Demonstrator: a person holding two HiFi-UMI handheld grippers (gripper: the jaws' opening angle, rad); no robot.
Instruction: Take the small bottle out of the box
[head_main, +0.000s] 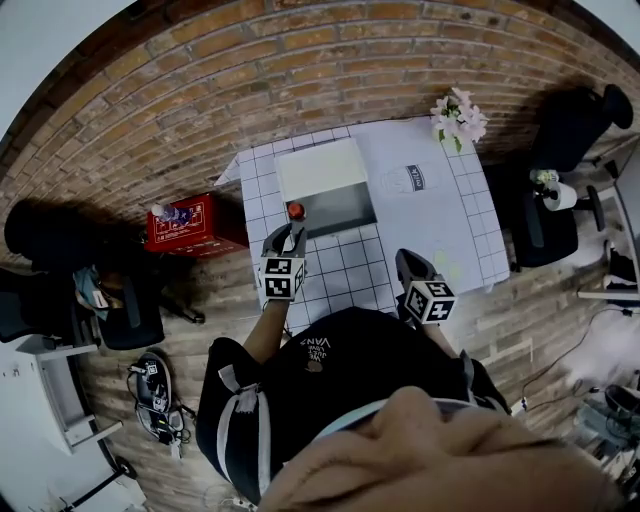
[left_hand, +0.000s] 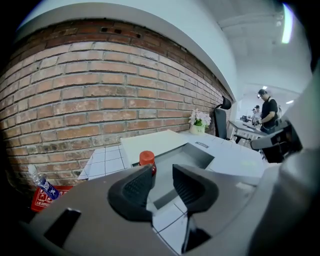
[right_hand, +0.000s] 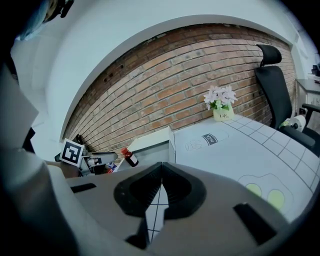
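The left gripper (left_hand: 162, 171), jaws parted and empty, is nearer: the bottle (left_hand: 146, 159) stands cap-up just past its tips at eleven o'clock, at the box's (left_hand: 199, 150) near-left corner. The right gripper (right_hand: 161, 172) has its jaws closed on nothing.

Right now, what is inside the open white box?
Only bare grey floor shows inside the box. The small bottle, red-capped, is by its near left corner; the left claw covers the bottle's lower part.
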